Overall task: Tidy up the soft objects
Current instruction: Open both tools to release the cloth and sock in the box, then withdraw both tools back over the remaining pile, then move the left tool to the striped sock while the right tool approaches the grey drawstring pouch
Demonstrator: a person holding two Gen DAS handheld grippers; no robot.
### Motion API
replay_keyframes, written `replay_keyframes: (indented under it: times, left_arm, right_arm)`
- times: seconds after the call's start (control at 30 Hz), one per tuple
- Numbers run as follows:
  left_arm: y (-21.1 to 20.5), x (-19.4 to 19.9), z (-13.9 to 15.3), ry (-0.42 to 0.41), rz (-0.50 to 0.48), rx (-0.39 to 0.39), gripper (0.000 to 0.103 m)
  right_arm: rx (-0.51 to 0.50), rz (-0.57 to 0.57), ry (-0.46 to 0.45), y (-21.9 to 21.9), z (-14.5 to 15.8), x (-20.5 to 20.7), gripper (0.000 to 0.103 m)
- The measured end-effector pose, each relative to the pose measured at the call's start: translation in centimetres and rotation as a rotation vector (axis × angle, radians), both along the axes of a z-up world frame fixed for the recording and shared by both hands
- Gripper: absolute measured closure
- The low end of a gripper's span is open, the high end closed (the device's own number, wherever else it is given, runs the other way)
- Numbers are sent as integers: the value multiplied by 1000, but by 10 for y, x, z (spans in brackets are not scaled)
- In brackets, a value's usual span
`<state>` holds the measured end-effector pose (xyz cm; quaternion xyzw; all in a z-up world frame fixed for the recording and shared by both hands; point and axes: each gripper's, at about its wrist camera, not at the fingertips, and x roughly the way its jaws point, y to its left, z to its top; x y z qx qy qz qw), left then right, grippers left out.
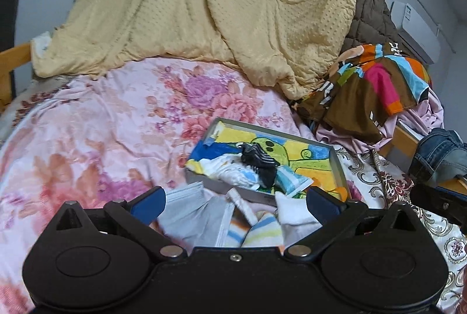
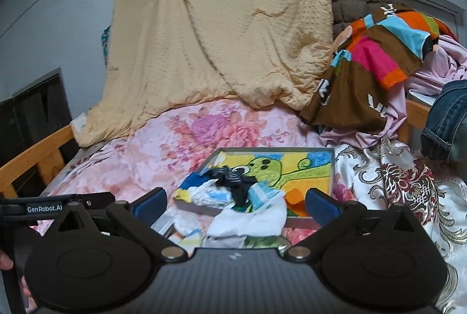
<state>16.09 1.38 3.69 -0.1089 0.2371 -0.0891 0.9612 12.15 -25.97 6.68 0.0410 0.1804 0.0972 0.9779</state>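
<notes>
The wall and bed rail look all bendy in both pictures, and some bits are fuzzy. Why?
Left wrist view: the fisheye lens bows the wooden bed rail and wall near the edges; the floral blanket smears at lower left. Right wrist view: same bending, the bed rail curves; the socks nearest the right gripper look soft, and the corners go dark. Lighting is dim and even, no glare.

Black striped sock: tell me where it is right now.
The black striped sock lies in the shallow grey tray on the floral bedspread, centre of both wrist views, atop the cartoon towel, beside white and blue socks.
</notes>
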Motion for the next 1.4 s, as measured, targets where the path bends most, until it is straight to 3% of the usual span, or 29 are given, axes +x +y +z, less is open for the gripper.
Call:
replay_keyframes:
  times: [0.23,0.5,1.0,1.4]
  left_arm:
    - [5,-40,-8,22,18,39,1]
    - [5,-56,-24,74,7,86,1]
    - [5,-33,-58,191,-4,118,1]
    - [-4,-25,-74,237,-24,191,1]
  right_arm:
    - [-43,51,26,17,-12,-24,0]
    - [-150,109,58,34,-32,-38,0]
    - [-274,238,180,53,-84,-29,0]
    - [-396,292,256,65,-122,-23,0]
